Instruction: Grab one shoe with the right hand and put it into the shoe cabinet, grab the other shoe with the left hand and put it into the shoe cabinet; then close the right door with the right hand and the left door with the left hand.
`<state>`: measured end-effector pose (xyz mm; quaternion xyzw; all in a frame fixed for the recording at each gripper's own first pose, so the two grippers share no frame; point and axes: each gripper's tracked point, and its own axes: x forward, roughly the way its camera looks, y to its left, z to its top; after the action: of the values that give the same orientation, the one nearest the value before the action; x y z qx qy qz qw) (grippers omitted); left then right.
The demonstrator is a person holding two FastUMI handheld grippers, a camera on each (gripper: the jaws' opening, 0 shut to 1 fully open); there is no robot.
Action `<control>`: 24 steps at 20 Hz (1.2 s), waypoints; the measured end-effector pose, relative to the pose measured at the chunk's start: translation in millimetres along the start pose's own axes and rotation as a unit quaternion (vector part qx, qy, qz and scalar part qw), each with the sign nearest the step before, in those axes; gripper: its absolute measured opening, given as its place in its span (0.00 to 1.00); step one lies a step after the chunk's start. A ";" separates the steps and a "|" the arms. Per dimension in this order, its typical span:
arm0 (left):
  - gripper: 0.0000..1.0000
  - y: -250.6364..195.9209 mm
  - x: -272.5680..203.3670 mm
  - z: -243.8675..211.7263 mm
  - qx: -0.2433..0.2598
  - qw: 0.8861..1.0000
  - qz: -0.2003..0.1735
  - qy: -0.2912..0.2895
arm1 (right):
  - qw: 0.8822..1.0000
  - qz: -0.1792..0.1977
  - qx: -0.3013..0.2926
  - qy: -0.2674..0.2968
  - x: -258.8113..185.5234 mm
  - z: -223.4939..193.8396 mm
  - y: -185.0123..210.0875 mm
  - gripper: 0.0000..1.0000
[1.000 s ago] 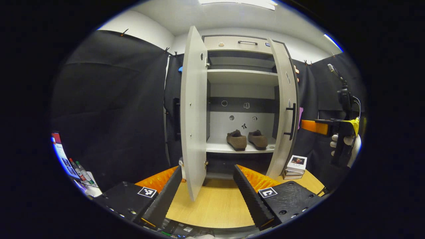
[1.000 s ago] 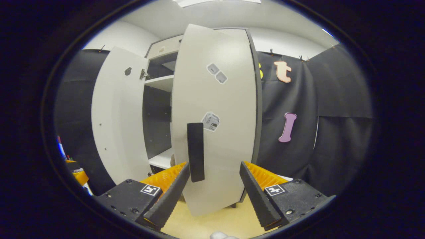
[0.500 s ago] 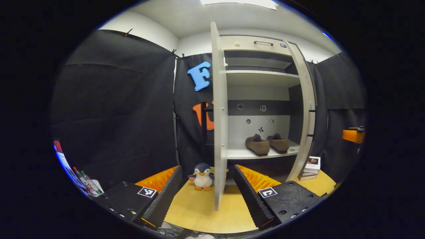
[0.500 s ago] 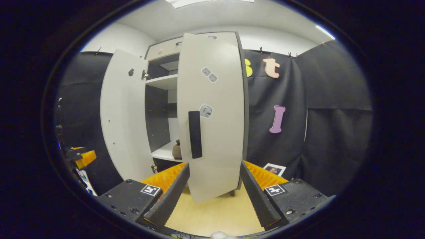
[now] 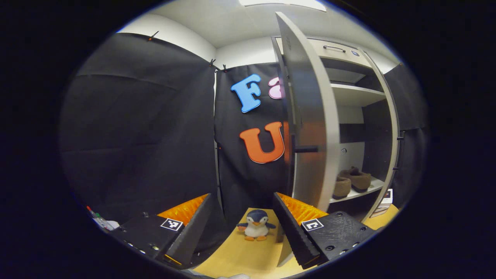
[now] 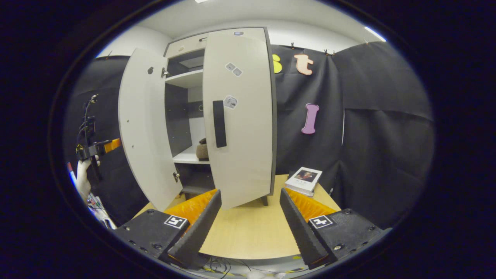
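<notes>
— What differs from a second ago?

— The left gripper (image 5: 242,223) swings off toward nine o'clock. Its view faced the open shoe cabinet (image 5: 364,100) head-on; now the cabinet sits at three o'clock and the left door (image 5: 310,116) shows its outer face and handle, no longer edge-on.

— And the shoes (image 5: 350,182)?

— Same shelf, but pushed out to four o'clock, one half hidden by that door. A toy penguin (image 5: 255,229) comes into sight between the fingers.

— The right side?

— The right gripper (image 6: 250,221) backs away from the right door (image 6: 238,116). Its handle (image 6: 219,124), earlier just above the fingers, now stands well apart at eleven o'clock. The books (image 6: 304,180) and more tabletop (image 6: 248,228) appear, and the other gripper (image 6: 97,149) shows at nine o'clock.
</notes>
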<state>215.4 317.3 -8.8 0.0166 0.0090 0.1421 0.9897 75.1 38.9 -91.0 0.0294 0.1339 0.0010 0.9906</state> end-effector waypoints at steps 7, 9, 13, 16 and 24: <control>0.89 2.0 28.2 18.6 -0.008 1.000 0.000 -0.016 | 1.000 -0.004 0.003 0.012 -4.3 2.7 -6.9 0.99; 0.89 1.6 26.6 17.8 0.002 1.000 0.005 -0.019 | 1.000 0.002 0.001 0.008 -5.0 7.0 -3.9 0.99; 0.88 -6.6 22.1 20.7 0.010 1.000 0.009 -0.016 | 1.000 0.018 -0.001 0.005 -8.4 6.9 6.0 0.99; 0.86 -23.2 18.8 20.9 0.002 1.000 -0.011 -0.016 | 1.000 0.021 -0.001 0.008 -14.1 2.6 4.5 0.99; 0.86 -100.6 7.8 27.4 0.001 0.997 -0.068 -0.025 | 1.000 0.011 0.004 0.003 -20.4 5.8 -17.1 0.99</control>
<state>251.8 222.1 14.9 0.0202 -0.0145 0.0738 0.9970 56.9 21.3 -81.0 0.0350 0.1367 0.0111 0.9899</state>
